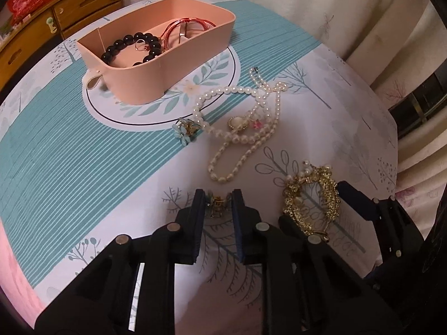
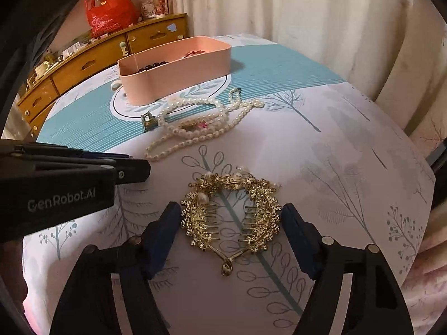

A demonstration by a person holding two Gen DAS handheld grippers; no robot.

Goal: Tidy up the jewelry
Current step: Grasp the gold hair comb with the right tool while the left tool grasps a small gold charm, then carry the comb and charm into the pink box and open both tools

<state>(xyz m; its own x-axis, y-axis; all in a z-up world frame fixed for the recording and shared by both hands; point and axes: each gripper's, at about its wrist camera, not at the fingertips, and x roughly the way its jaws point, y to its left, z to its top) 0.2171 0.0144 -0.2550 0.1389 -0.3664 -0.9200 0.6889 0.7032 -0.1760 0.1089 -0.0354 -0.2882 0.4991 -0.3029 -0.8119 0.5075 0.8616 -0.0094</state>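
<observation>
Left gripper clamped on small gold claw clip; right gripper spread around gold hair comb, not touching.

Pink box holds black beads and a red cord bracelet. Beside the box: white pearl strand, gold comb. Tablecloth: teal stripes, pale tree print.
</observation>
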